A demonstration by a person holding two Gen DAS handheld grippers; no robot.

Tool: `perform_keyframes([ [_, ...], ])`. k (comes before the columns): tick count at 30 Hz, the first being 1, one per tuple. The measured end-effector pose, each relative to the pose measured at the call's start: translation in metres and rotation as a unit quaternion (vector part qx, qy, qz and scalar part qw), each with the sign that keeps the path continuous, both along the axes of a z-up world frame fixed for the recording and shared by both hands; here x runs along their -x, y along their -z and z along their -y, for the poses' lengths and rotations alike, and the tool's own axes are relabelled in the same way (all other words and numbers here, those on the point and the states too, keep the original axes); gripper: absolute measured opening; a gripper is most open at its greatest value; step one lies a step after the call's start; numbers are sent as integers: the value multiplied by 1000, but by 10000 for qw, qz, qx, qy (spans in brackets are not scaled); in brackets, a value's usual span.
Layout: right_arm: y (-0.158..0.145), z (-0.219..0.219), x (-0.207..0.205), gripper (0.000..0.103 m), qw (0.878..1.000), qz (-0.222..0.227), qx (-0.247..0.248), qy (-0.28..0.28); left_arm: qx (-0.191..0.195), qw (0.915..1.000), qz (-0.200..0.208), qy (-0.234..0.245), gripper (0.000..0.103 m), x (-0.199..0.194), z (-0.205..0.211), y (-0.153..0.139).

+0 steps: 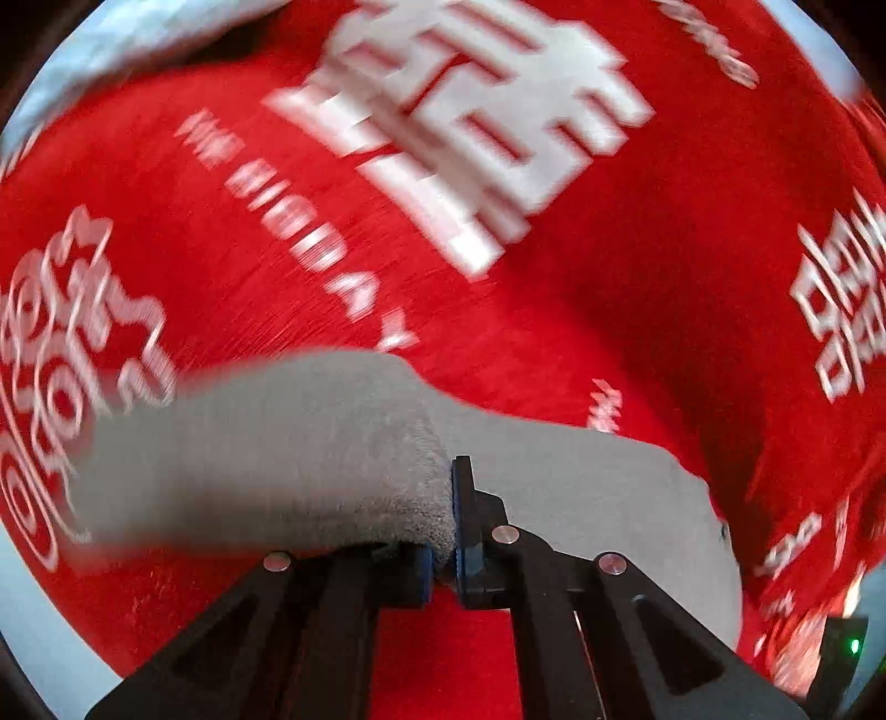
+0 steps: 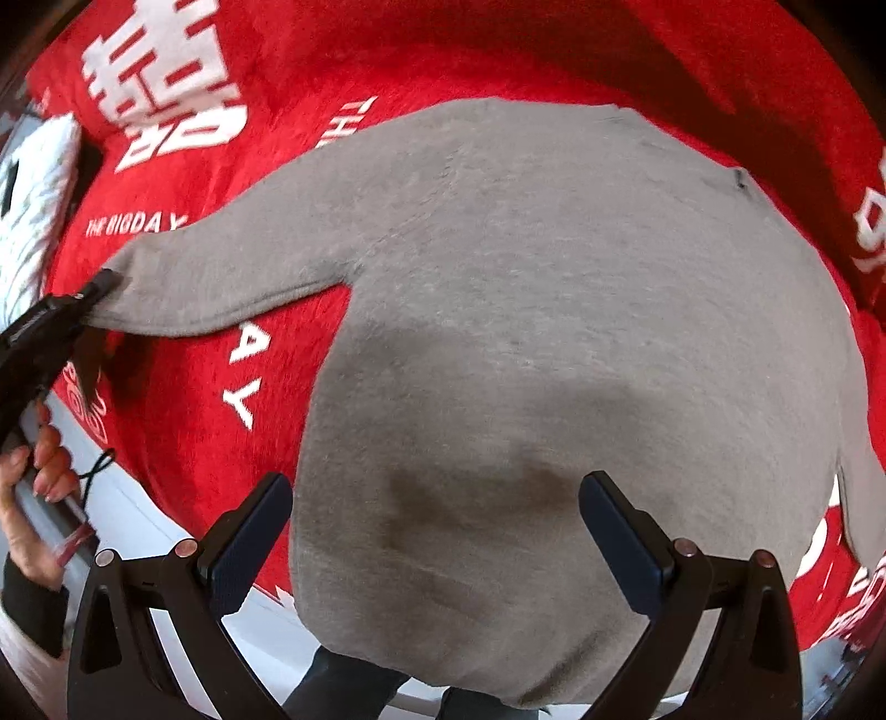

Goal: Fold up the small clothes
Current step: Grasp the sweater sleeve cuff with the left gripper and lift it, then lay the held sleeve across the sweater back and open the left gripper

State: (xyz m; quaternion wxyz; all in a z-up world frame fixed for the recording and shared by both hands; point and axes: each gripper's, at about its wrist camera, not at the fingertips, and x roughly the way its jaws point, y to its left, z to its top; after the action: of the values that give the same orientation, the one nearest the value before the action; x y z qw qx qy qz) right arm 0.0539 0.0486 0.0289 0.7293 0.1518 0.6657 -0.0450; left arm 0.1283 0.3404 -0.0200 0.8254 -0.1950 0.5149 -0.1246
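Observation:
A small grey sweater [image 2: 526, 343] lies spread on a red blanket [image 2: 387, 50] with white lettering. Its left sleeve [image 2: 221, 277] stretches out to the left. My left gripper [image 1: 451, 526] is shut on the cuff of that sleeve [image 1: 310, 443]; it also shows in the right wrist view [image 2: 102, 285] at the sleeve's end. My right gripper [image 2: 437, 531] is open, its fingers [image 2: 249, 543] apart on either side of the sweater's lower body, just above it. The left wrist view is blurred by motion.
The red blanket [image 1: 554, 332] covers a white surface [image 2: 127, 498] whose edge shows at the lower left. A white patterned cloth [image 2: 33, 194] lies at the far left. A hand [image 2: 33, 471] holds the left gripper's handle.

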Motion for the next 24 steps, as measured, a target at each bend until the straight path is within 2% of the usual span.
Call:
perform_keyframes([
  [4,-13,24,12,103,9989,151,-27,449,-90,9956,479,803,6,-3,47,-41],
  [7,-21,48,25,103,9958,281,-70,865,-35,9852,770,1533,6,1,98,-68],
  [8,-25,59,32,103,9942,330,-71,1025,-66,9780,885,1885,6,3,127,-77],
  [11,-31,90,54,103,9887,418,-38,1441,-129,9615,1055,2533,6,16,187,-90],
  [12,-31,103,63,103,9858,429,-29,1622,-137,9524,1072,2851,6,23,220,-91],
  [16,-23,151,94,103,9749,369,-9,2196,-101,9301,928,3553,6,49,310,-77],
  [17,-18,164,102,103,9718,318,-23,2337,-261,9225,843,3758,6,60,342,-65],
  [18,-14,171,107,103,9697,291,-36,2425,-352,9184,795,3859,6,63,356,-57],
  [20,-3,190,118,103,9657,186,-26,2591,-719,9013,577,4232,6,81,394,-32],
  [21,2,196,119,103,9649,147,-27,2623,-1023,8919,498,4376,6,92,414,-16],
  [24,14,217,128,103,9638,40,-76,2664,-1426,8782,367,4551,6,108,432,12],
])
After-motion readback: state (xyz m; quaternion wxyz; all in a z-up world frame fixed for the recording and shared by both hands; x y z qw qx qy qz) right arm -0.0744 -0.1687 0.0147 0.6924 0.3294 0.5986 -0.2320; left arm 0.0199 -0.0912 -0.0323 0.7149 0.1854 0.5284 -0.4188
